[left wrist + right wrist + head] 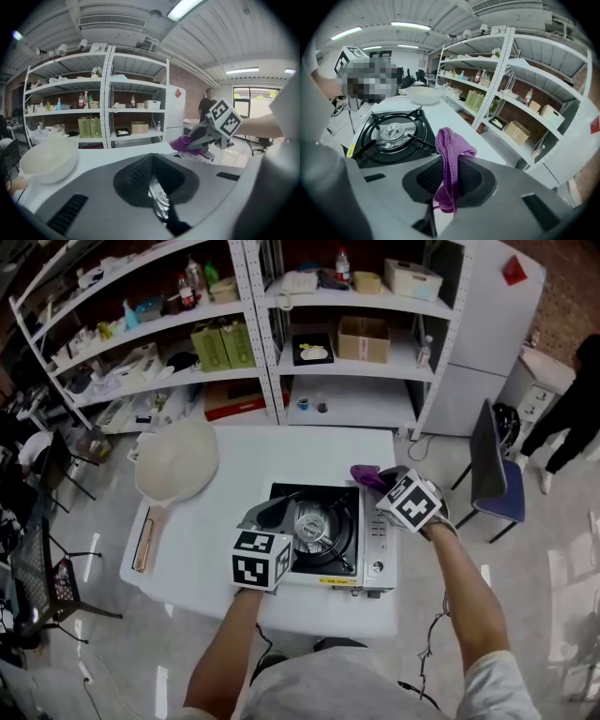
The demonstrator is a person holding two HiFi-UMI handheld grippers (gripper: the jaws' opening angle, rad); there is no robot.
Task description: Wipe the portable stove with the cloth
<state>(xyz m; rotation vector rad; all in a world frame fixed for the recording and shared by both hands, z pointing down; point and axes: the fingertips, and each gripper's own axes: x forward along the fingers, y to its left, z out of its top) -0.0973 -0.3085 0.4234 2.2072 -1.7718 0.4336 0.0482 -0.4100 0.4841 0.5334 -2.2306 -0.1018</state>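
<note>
The portable stove [342,514] sits at the middle of the white table [234,465], black top and round burner [313,525] showing, silver control panel [377,542] on its right. My right gripper [380,482] is over the stove's far right corner, shut on a purple cloth [367,474]. In the right gripper view the cloth [451,150] hangs from the gripper [450,165], with the stove [393,133] below left. My left gripper [275,510] hovers over the stove's left side, jaws together. In the left gripper view its tip [151,161] holds nothing; the cloth [183,143] shows beyond.
A large white bowl-shaped pan [176,463] with a wooden handle [145,540] lies on the table's left part. White shelving [267,343] stands behind the table. A blue chair [492,474] is to the right, dark chairs [47,484] to the left, a person [572,418] far right.
</note>
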